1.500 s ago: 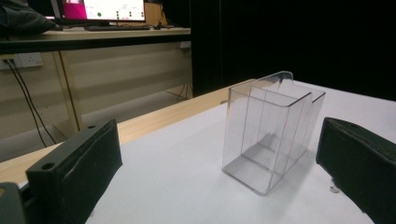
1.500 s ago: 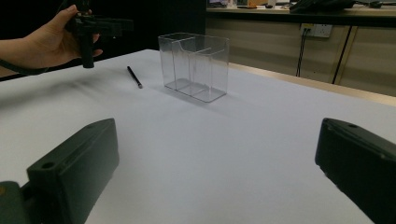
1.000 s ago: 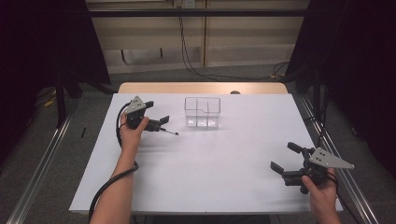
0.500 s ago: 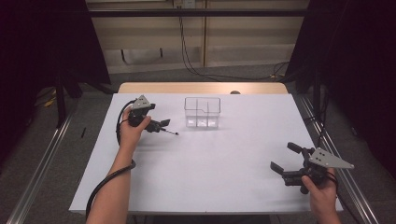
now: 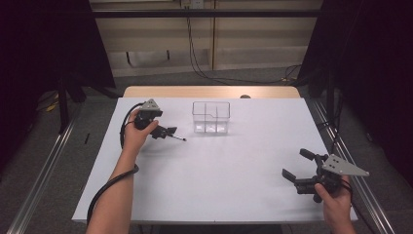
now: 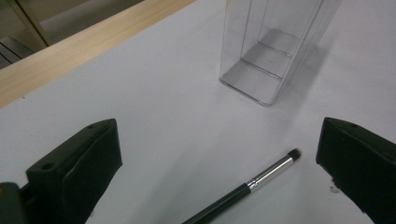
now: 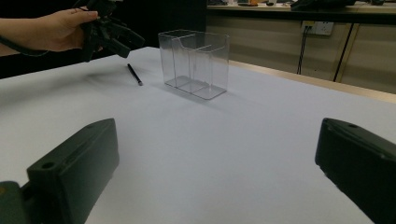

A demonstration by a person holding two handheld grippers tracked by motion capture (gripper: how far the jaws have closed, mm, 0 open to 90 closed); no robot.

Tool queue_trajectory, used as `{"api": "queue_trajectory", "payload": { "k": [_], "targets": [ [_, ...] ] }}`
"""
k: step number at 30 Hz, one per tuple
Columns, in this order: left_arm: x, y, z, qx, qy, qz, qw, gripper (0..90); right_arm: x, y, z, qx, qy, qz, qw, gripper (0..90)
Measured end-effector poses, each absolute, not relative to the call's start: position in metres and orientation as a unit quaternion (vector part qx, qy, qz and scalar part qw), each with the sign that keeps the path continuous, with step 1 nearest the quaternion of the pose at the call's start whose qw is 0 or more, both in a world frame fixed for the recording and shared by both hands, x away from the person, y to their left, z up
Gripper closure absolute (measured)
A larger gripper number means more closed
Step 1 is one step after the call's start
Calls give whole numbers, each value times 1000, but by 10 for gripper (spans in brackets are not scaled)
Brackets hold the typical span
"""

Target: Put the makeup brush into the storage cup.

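While one brush point(image 6: 247, 186) lies, one organizer point(image 5: 211, 117) stands.

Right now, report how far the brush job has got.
Done: nothing is stowed yet; the clear organizer looks empty. In hand: the left gripper, jaws open, hovers over the brush lying on the table. Left: grasping it and, probably, moving it into the organizer. The right gripper waits open.

1. The makeup brush point(image 6: 252, 185) has a glossy black handle, a shiny metal ferrule and a dark soft tip.
2. The organiser box point(image 6: 275, 44) beside it is clear, glossy plastic.
3. The table cover point(image 5: 229, 165) under the box is smooth, matt white; the table edge point(image 6: 70, 56) behind the box is pale wood.
4. The left gripper point(image 6: 219, 179) has matt black plastic jaws.
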State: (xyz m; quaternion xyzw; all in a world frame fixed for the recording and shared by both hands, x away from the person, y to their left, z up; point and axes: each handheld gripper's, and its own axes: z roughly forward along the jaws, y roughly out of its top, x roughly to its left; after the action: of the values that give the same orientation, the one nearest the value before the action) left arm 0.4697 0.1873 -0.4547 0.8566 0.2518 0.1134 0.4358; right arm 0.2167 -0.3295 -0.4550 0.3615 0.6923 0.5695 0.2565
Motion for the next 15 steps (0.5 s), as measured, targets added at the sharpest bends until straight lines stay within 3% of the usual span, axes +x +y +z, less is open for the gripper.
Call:
{"api": "queue_trajectory", "payload": {
  "k": [15],
  "targets": [
    [475,178,-455,891,246,84,372,0,217,-330,-455,362,693,569,256,0]
  ]
}}
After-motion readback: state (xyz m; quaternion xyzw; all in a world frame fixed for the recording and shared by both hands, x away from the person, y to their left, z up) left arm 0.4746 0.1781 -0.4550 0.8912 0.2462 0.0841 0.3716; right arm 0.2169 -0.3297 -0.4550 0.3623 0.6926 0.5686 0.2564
